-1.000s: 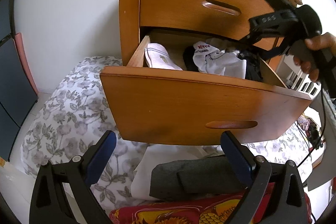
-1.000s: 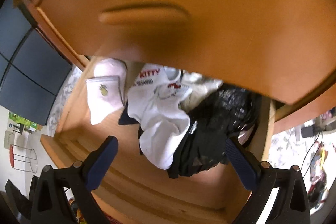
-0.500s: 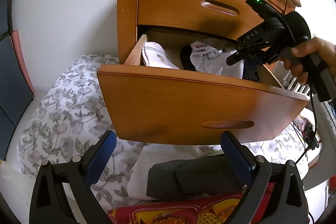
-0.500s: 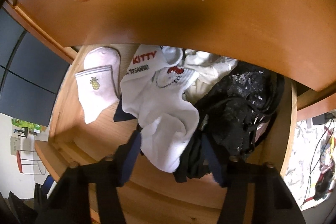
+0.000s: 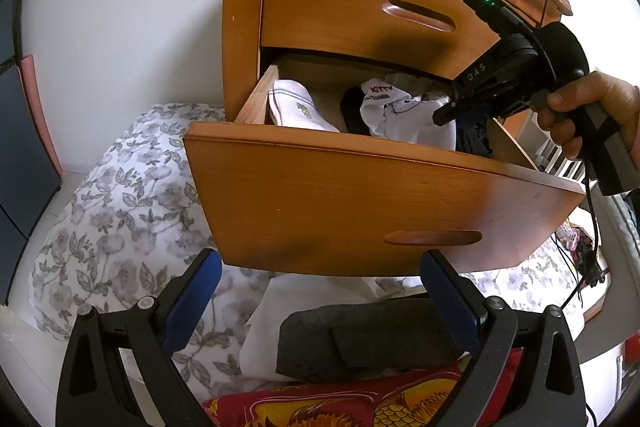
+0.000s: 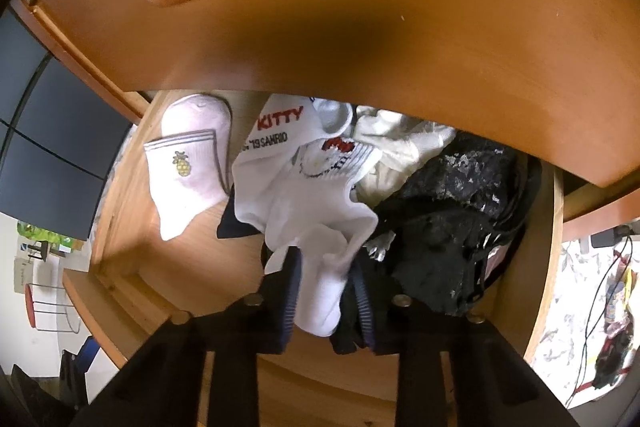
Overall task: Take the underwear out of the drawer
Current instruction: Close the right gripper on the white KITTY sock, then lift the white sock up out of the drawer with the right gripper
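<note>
- White wall fills the upper left of the left wrist view, with a flower-print bed cover (image 5: 120, 211) spread below it at the left and lower centre.
- At the top centre stands a wooden nightstand (image 5: 240, 27); its upper drawer (image 5: 360, 11) is closed, and the lower drawer (image 5: 360, 203) is pulled out over the bed.
- Inside the open drawer, from left to right, lie a pineapple sock (image 5: 298, 107), a white Kitty sock (image 5: 404, 115) and a dark bundle, the black underwear (image 5: 476, 139), at the right end.
- A hand (image 5: 592, 111) at the right edge holds the right gripper (image 5: 448, 113), which dips into the drawer over the white sock.
- The left gripper (image 5: 320, 291) sits at the bottom of the frame, released, its blue pads wide apart with nothing between them; below it lie a dark grey folded cloth (image 5: 368, 339) and a red cloth with gold print (image 5: 360, 407).
- In the right wrist view the closed upper drawer's wooden front (image 6: 360, 7) covers the top half of the frame.
- Below it, the drawer floor (image 6: 192, 267) carries the pineapple sock (image 6: 188, 179) at left, the Kitty sock (image 6: 304, 195) in the centre, a cream garment (image 6: 400, 147) behind, and the black underwear (image 6: 452, 227) heaped at the right against the side wall.
- The right gripper (image 6: 326, 291) has just been closing and is clenched on the lower end of the Kitty sock, both pads pressing the white fabric, with dark cloth just beside its right pad.
</note>
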The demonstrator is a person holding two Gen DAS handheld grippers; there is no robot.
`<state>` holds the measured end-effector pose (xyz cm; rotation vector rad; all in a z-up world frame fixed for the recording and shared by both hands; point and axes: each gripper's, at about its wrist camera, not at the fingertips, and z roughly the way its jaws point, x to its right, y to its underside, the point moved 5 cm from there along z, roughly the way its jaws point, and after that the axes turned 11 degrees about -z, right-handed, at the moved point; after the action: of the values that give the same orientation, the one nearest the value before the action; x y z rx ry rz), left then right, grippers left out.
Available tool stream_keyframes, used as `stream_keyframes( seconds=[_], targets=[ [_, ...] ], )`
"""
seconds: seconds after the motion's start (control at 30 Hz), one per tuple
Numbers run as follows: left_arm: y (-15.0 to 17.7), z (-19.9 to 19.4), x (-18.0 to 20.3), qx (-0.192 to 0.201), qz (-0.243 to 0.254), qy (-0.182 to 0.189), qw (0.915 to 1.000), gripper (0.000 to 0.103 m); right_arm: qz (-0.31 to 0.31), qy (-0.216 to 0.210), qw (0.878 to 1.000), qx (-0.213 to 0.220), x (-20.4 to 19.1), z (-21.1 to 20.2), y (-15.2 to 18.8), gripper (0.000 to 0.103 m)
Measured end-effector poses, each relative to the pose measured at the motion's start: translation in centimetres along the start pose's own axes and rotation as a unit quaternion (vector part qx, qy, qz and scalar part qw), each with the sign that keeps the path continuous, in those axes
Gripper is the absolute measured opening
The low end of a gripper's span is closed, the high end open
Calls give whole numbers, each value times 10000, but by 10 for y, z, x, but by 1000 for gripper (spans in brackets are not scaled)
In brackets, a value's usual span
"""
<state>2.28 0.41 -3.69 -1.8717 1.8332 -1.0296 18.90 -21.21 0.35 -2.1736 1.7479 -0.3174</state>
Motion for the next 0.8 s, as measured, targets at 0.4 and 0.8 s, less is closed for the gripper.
stream_keyframes(
  seconds=[0.4, 0.8],
  targets=[
    [0, 0, 0, -5, -26, 37, 10000, 99, -222, 38, 9997, 80, -16, -9, -5, 20],
    [0, 1, -1, -20, -50, 77, 10000, 100, 146, 24, 9992, -377, 0, 15, 8, 22]
  ],
)
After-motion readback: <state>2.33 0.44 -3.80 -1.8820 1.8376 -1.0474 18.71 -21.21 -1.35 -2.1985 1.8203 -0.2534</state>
